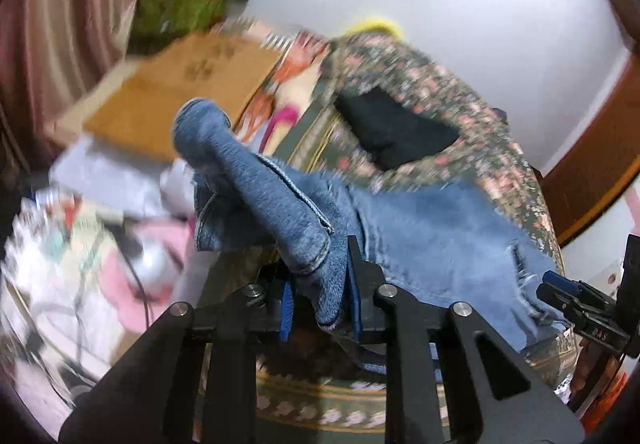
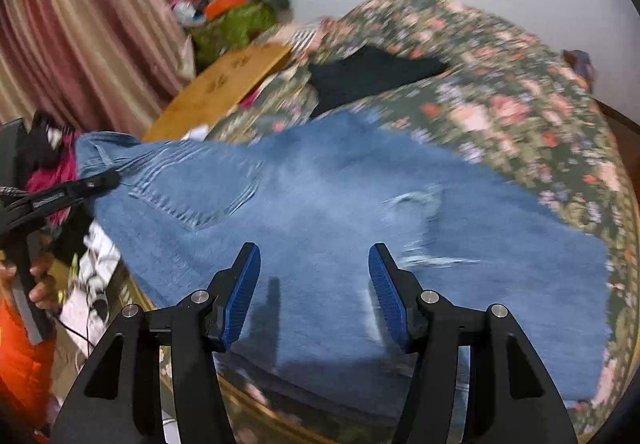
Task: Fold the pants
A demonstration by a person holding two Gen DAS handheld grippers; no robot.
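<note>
Faded blue jeans (image 2: 320,204) with a torn patch lie across a floral bedspread (image 2: 520,92). At nine o'clock in the right wrist view, the left gripper (image 1: 320,284) clamps a bunched edge, lifting it. The right gripper (image 2: 314,284) hovers above, jaws apart, empty. Motion blur hides the surrounding clutter.

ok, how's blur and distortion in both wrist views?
Left wrist: background smeared by motion, the jeans clamped in the left gripper fairly sharp, fisheye bending the edges. Right wrist: jeans and floral bedspread streaked, the open right gripper crisp, with a shadow on the denim.
</note>
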